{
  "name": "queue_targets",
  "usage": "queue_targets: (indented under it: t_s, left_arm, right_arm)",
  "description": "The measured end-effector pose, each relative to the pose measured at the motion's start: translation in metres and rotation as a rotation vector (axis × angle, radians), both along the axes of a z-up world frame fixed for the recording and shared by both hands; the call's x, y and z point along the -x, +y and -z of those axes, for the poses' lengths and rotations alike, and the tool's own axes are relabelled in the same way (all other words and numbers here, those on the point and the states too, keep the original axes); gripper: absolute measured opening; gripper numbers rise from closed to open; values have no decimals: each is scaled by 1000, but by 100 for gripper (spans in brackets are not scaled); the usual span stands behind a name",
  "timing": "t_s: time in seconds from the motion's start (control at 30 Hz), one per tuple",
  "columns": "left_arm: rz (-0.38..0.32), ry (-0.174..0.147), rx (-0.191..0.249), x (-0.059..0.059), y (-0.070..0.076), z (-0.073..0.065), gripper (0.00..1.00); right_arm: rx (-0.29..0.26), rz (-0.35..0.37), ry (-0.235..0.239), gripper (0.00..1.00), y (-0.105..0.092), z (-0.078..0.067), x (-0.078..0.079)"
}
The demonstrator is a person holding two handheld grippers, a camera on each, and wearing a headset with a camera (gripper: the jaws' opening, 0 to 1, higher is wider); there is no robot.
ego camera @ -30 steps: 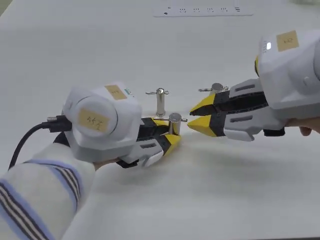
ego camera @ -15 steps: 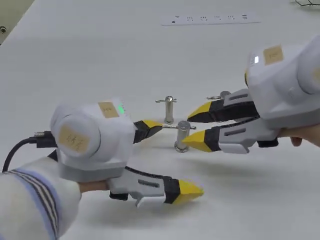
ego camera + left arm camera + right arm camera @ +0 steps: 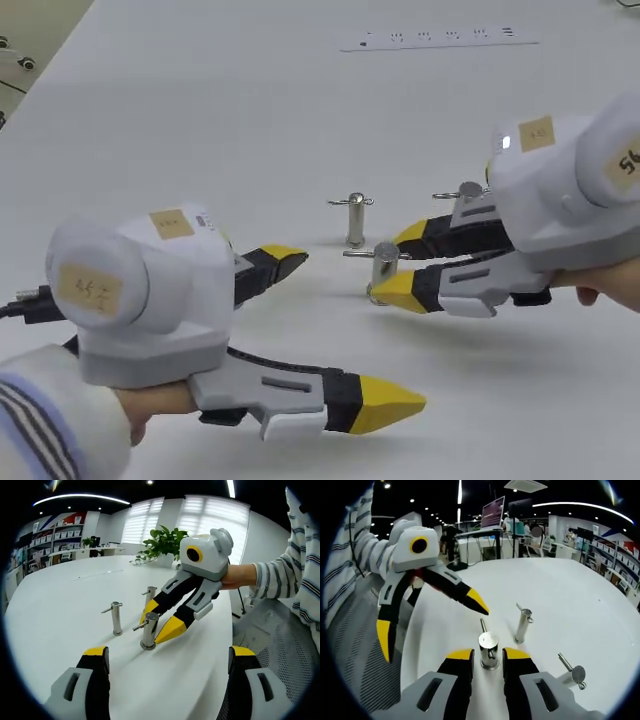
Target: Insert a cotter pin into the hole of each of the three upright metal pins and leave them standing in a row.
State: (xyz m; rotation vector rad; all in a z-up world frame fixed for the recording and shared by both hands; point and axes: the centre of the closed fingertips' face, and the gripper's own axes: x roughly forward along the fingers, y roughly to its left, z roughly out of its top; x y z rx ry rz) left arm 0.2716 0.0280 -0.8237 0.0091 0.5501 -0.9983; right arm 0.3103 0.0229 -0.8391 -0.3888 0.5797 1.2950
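Note:
Three short metal pins stand on the white table, each with a cotter pin through its top. The near pin [image 3: 384, 268] [image 3: 488, 649] [image 3: 149, 630] stands between the two jaws of my right gripper [image 3: 402, 262] [image 3: 488, 656], which is open, with a thin gap on either side. The middle pin [image 3: 356, 218] [image 3: 116, 618] stands free behind it. The far pin [image 3: 468, 192] [image 3: 574, 674] peeks over the right gripper. My left gripper [image 3: 340, 332] [image 3: 168, 652] is wide open, holds nothing and sits left of the near pin.
A white power strip [image 3: 440, 38] lies at the table's far edge. The white table [image 3: 200, 130] stretches bare to the left and back. A striped sleeve [image 3: 40, 445] shows at the lower left. A potted plant [image 3: 162, 540] stands beyond the table.
My left gripper has let go of the near pin, opened wide and drawn back to the left. The right gripper has slid forward, so its jaws now flank that pin.

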Motion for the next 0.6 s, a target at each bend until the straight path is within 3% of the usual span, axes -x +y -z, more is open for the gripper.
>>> queue_targets:
  t_s: [0.2, 0.6]
  left_arm:
    - [-18, 33, 2, 3, 2, 1, 99]
    - [-44, -5, -6, 2, 3, -7, 99]
  right_arm:
    - [-4, 3, 16, 21, 1, 5, 1]
    - [-27, 20, 6, 15, 1, 8, -3]
